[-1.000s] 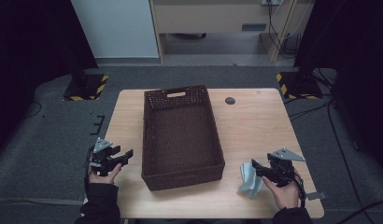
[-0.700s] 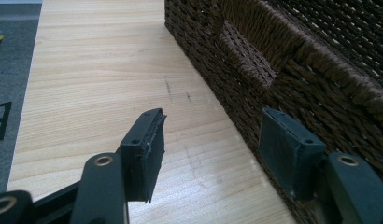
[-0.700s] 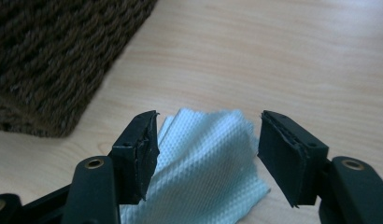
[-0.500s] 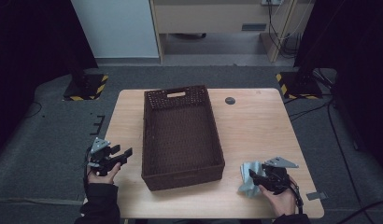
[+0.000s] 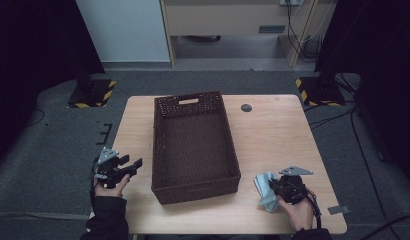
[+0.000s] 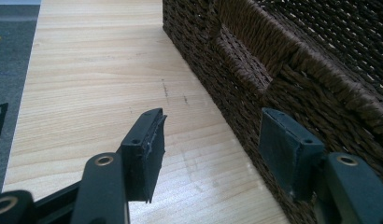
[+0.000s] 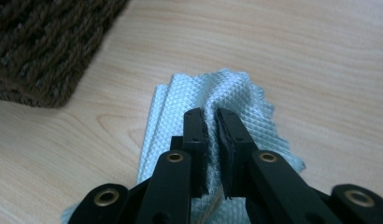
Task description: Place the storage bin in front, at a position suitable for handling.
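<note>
Both grippers are black. The left gripper [image 5: 134, 165] and the right gripper [image 7: 212, 123] have flat dark pads, round brass rivets, grey three-cornered top plates. The person's sleeves are black.

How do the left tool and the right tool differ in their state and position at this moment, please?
The left tool has its jaws wide apart with nothing between them; the right tool has just been closing and now pinches the light blue cloth. The left tool hovers beside the wicker basket at the table's left edge; the right tool is at the basket's right. Both are hand-held with black jaws.
</note>
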